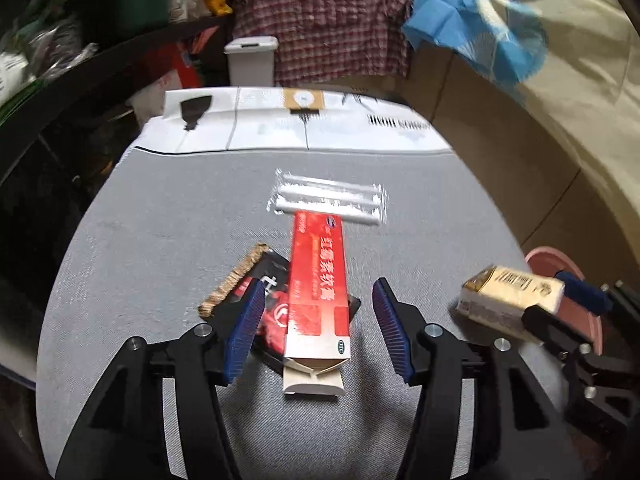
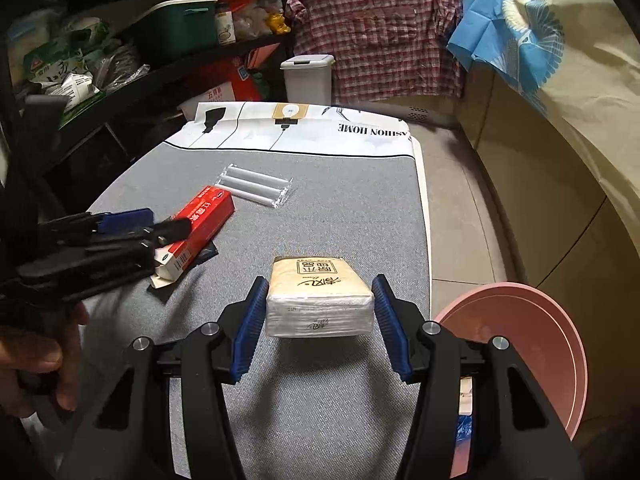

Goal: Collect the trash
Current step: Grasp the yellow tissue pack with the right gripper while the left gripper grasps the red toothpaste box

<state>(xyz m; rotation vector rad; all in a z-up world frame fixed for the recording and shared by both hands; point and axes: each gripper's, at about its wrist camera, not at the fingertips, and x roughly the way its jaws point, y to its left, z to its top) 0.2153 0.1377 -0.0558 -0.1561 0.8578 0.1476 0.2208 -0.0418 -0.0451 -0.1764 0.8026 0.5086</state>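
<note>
Right wrist — gripper (image 2: 319, 330) clamps tissue pack (image 2: 318, 300).

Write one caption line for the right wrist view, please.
Right gripper holds a tissue pack above the grey table, beside a pink bin.

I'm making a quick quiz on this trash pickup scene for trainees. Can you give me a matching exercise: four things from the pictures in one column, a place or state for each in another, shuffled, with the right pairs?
Things:
1. tissue pack
2. red carton
3. clear packet of white sticks
4. pink basin

Places or states:
A. lying on a black wrapper, one end flap open
B. off the right edge of the grey mat
C. clamped in the right claw
D. farthest out on the mat, past the carton

Pairs: 1-C, 2-A, 3-D, 4-B
</note>
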